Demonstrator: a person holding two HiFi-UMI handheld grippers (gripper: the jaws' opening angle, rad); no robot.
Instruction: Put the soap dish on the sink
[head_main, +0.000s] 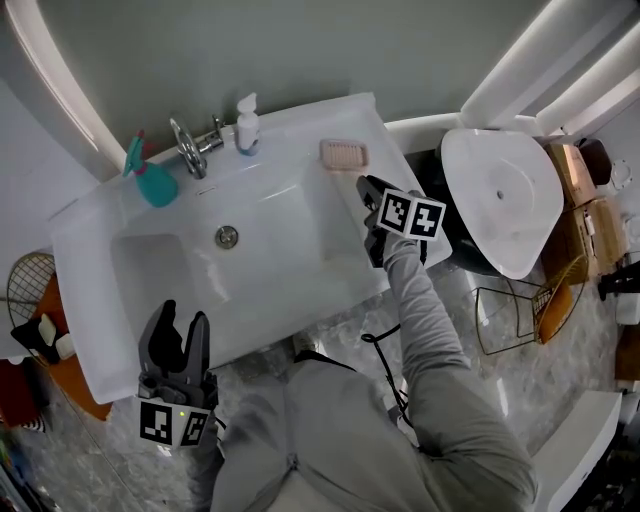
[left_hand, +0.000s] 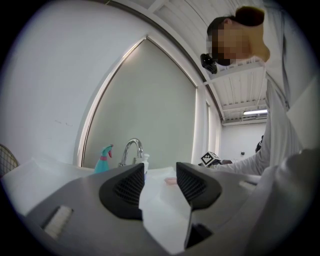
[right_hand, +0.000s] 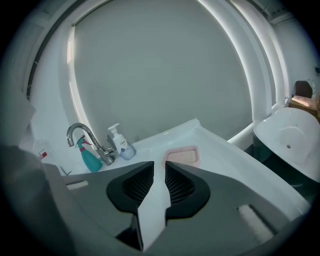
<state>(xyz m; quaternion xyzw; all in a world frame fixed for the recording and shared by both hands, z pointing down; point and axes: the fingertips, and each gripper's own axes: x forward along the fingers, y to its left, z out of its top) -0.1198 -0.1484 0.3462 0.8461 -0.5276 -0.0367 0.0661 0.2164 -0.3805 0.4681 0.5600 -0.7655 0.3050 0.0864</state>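
Resting on the right rear rim of the sink (head_main: 300, 118), the pink soap dish (head_main: 344, 153) is sitting with bare rim around it. The right tongs (head_main: 366, 185) are hovering just beside it, a slim gap between them, empty. The left tongs (head_main: 182, 320) are gaping apart, empty, over the front edge.

Pink soap dish (head_main: 343, 153), white sink (head_main: 82, 240)

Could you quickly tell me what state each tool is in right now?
Left tool: open, holding nothing.
Right tool: barely open, holding nothing.
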